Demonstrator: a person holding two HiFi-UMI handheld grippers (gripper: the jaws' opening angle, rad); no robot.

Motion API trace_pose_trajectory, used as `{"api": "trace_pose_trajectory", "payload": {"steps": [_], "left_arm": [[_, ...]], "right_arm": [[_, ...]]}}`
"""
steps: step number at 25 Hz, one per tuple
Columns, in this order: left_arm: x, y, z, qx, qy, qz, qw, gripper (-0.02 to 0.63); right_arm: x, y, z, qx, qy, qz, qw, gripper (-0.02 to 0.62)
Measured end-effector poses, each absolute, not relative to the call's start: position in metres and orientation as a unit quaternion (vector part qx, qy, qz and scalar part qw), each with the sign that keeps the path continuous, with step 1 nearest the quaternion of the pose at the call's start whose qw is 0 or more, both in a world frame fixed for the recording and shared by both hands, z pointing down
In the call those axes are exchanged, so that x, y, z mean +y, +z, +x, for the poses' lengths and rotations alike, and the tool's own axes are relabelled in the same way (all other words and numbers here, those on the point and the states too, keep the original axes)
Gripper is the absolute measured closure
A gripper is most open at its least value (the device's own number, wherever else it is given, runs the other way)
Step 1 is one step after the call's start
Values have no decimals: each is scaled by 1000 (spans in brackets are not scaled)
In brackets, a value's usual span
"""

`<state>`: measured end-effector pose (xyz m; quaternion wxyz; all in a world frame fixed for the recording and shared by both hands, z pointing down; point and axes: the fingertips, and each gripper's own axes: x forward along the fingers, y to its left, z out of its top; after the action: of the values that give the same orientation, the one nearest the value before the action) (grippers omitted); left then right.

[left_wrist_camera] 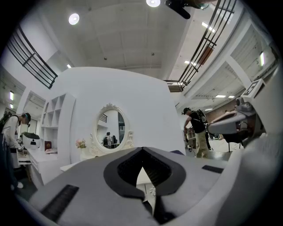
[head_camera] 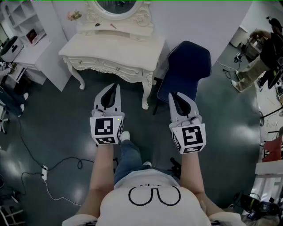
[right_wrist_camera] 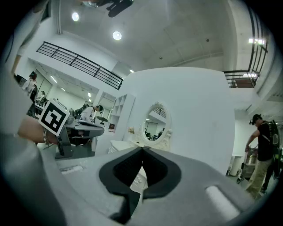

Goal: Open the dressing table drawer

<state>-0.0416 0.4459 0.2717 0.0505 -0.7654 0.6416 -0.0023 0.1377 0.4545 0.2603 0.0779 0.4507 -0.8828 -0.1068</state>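
Note:
A cream dressing table [head_camera: 110, 48] with an oval mirror [head_camera: 117, 6] stands against the white wall ahead. Its drawer front [head_camera: 106, 66], with small knobs, is closed. My left gripper [head_camera: 114, 86] is held level in front of the table's right half, a short way off, touching nothing. My right gripper [head_camera: 173, 94] hovers further right, near the table's front right leg. On both, the jaws are shut with nothing between them. The left gripper view shows the left gripper [left_wrist_camera: 142, 148] tips meeting below the mirror [left_wrist_camera: 110, 128]. The right gripper [right_wrist_camera: 142, 148] likewise points toward the mirror [right_wrist_camera: 155, 123].
A dark blue chair [head_camera: 185, 66] stands right beside the table, just ahead of my right gripper. A white shelf unit [head_camera: 31, 35] is at the left. A cable with a power strip [head_camera: 44, 172] lies on the floor at left. A person [head_camera: 256, 57] stands far right.

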Motion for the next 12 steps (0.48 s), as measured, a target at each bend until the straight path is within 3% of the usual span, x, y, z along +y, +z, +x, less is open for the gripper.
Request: {"api": "trace_pose_trajectory", "payload": {"steps": [12], "left_arm": [[349, 281, -73, 622, -1, -782, 48, 607]], "right_arm": [[364, 267, 110, -872, -90, 477, 68, 601]]}}
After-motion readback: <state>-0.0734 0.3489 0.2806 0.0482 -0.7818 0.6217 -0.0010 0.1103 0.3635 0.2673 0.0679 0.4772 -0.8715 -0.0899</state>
